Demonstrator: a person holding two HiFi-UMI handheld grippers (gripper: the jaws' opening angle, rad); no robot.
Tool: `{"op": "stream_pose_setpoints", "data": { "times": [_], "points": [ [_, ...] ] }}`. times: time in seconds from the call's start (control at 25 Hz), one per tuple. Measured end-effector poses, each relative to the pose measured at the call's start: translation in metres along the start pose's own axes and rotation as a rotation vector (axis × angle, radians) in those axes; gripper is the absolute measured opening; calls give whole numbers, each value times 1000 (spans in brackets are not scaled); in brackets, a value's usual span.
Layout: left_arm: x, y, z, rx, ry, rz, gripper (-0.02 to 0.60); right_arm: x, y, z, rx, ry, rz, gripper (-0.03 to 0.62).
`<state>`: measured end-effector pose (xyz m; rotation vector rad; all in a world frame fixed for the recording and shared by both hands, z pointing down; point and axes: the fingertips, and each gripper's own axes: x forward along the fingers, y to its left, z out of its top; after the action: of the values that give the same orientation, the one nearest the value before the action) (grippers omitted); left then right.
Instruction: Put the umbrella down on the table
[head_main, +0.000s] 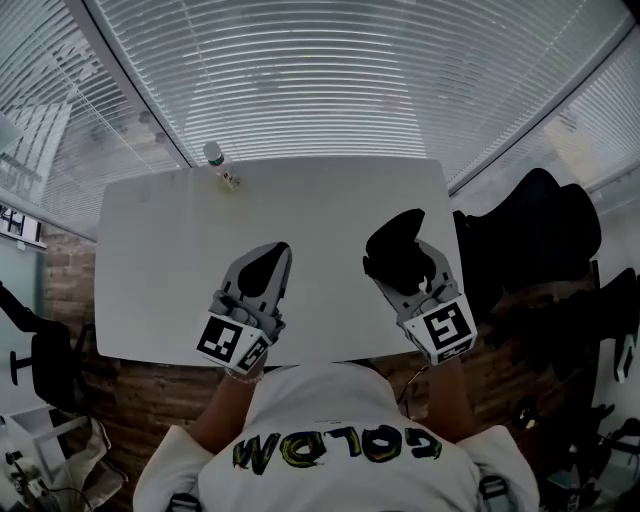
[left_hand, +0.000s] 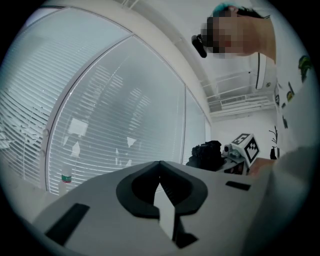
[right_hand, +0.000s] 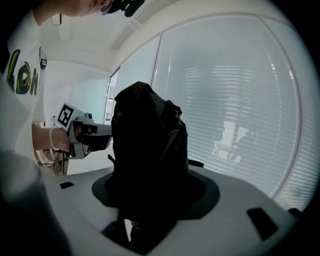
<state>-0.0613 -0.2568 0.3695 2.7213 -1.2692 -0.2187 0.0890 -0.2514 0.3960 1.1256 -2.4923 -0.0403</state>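
A folded black umbrella (head_main: 392, 246) sits between the jaws of my right gripper (head_main: 410, 262), which is shut on it above the right part of the white table (head_main: 160, 250). In the right gripper view the umbrella (right_hand: 147, 145) fills the middle and hides the fingertips of that gripper (right_hand: 150, 180). My left gripper (head_main: 281, 250) hangs over the table's near middle, jaws shut with nothing between them. Its tips meet in the left gripper view (left_hand: 160, 164), where the umbrella (left_hand: 205, 154) shows off to the right.
A small clear bottle (head_main: 217, 163) stands at the table's far edge, left of centre. Window blinds (head_main: 330, 80) run behind the table. Black chairs and bags (head_main: 535, 240) crowd the floor to the right. The person's body is at the near edge.
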Motion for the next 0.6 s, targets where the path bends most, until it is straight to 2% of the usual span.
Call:
{"op": "stream_pose_setpoints", "data": {
  "times": [0.32,0.6],
  "points": [
    [-6,4,-6,-13,7,-1,11,35,23,-47,-281,280,48,252],
    [-11,9,-8,-14,10,2,11,59,40,-77,-400,416,107,252]
  ]
}}
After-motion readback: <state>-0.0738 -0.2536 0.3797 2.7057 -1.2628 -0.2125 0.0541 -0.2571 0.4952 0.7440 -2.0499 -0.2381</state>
